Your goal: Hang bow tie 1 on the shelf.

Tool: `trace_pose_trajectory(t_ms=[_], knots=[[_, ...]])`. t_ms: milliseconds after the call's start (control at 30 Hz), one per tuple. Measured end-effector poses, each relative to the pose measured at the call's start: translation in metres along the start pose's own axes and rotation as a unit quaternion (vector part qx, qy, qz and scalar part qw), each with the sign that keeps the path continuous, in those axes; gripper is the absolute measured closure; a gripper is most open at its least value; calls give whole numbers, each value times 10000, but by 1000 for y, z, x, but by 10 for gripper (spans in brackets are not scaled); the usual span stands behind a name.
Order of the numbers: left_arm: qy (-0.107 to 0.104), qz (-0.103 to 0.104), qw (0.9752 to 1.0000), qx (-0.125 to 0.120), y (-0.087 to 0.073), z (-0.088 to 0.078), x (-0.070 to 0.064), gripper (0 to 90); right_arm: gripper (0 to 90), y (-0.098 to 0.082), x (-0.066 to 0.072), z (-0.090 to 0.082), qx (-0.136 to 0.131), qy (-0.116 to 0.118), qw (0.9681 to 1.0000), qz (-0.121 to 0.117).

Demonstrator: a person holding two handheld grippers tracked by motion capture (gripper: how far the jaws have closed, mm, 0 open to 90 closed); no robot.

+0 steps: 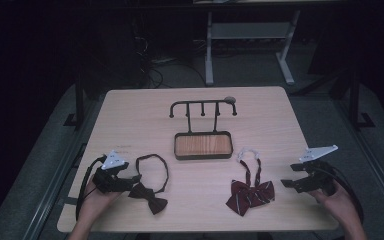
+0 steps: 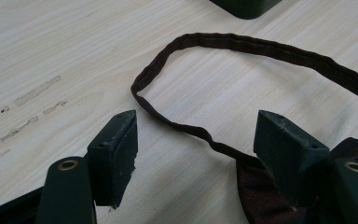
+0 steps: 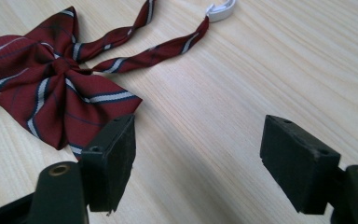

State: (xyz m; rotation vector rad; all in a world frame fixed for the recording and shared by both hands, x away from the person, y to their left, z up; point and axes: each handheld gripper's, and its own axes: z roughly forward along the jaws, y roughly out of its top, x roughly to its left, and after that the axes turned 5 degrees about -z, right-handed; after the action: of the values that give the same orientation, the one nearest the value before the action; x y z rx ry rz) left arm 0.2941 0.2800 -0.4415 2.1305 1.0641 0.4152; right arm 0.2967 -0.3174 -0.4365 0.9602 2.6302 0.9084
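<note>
Two bow ties lie on the table, both on the near side of the wooden tray with its black hook rack. Dark bow tie sits near-left of the tray, neck strap looped out flat toward it. Left gripper is right at that tie, jaws spread wide; the strap runs between them on the tabletop, one jaw over the edge of the dark fabric, pads not pressing on anything. Red striped bow tie lies near-right of the tray, tails leading up to a white clasp. Right gripper hovers just right of the red tie, farther from the tray, jaws spread, bare wood between them, one jaw near the tie's lower wing, not touching it that I can tell.
</note>
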Motion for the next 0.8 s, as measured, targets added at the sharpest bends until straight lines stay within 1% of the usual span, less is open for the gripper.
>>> trace_pose_trajectory(t_ms=[133,267,333,367,467,633,667,800], knots=[[27,12,10000,3,-1,-1,0,310,260,1,1,1,-2,50,10000,13],[53,24,10000,-30,-2,-3,-1,311,247,3,2,4,19,96,9999,-32],[70,47,10000,-49,-2,-4,-1,311,238,7,4,6,39,114,9999,-50],[76,52,9999,-44,-2,-4,-1,311,238,8,5,6,23,114,9999,-97],[94,54,9999,-36,-3,-5,0,311,222,11,7,7,-13,117,9998,-133],[99,54,9999,-58,-2,-6,0,311,192,16,10,9,30,150,9998,-157],[112,42,9999,-54,-3,-6,0,311,186,19,12,10,56,198,9996,-174],[137,64,9999,-67,-3,-7,0,310,183,26,15,12,86,196,9994,-271]])
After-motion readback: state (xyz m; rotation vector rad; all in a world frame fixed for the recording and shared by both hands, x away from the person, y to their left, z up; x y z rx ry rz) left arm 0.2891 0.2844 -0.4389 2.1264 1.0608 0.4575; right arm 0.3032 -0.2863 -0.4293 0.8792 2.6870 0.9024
